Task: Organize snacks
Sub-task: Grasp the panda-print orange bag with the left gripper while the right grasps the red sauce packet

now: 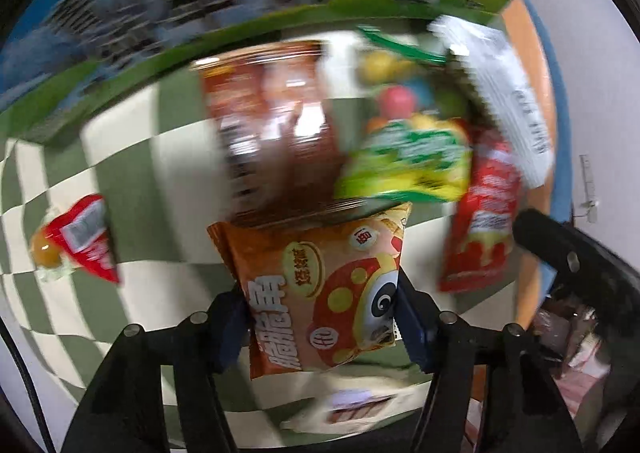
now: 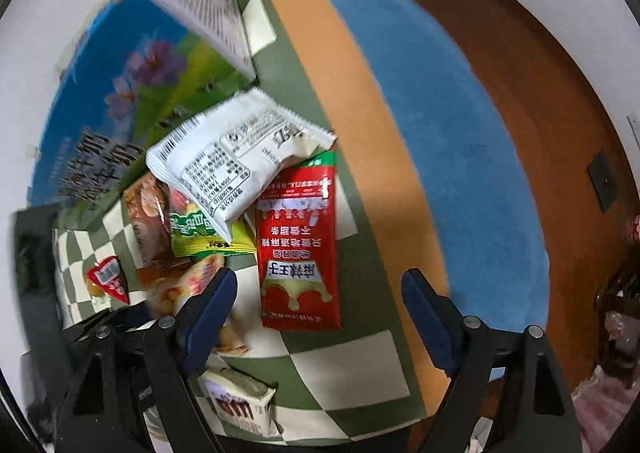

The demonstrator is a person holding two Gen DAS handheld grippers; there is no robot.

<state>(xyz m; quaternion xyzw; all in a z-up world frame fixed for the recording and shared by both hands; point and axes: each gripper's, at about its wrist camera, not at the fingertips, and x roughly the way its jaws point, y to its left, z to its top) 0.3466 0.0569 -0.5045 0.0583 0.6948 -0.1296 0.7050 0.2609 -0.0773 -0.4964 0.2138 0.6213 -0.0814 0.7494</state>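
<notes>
While the left claw (image 1: pixel 320 317) points down at the bench, its two blue pads sit against the left and right edges of an orange snack bag (image 1: pixel 320 293) printed with a cartoon panda face; the jaws look clamped on the bag, which lies over the green-and-cream checked cloth (image 1: pixel 160 181). No earlier frame is to hand. The left view is motion-blurred.

Right claw (image 2: pixel 320 317): tilted steeply downward, jaws wide apart, nothing between the pads. Just ahead of it, nearer its left finger, lies a red packet (image 2: pixel 298 253) with white lettering, flat on the cloth, not touched by either pad.

Outward from the orange bag, in the left view: a brown bag (image 1: pixel 272 133) directly beyond it, a green-yellow bag (image 1: pixel 404 165) to the right of that, then the red packet and a white packet (image 1: pixel 508 101) overlapping the pile's far right. In the right view the white packet rests on top of the green-yellow bag and the red packet's upper end. A small red-and-orange wrapped sweet (image 1: pixel 76 249) lies apart at left. A small cream box with brown lettering (image 2: pixel 240 405) sits near the right claw's left finger.

Container: a large blue-and-green printed box (image 2: pixel 120 93) stands along the far side of the cloth; its contents cannot be made out.
</notes>
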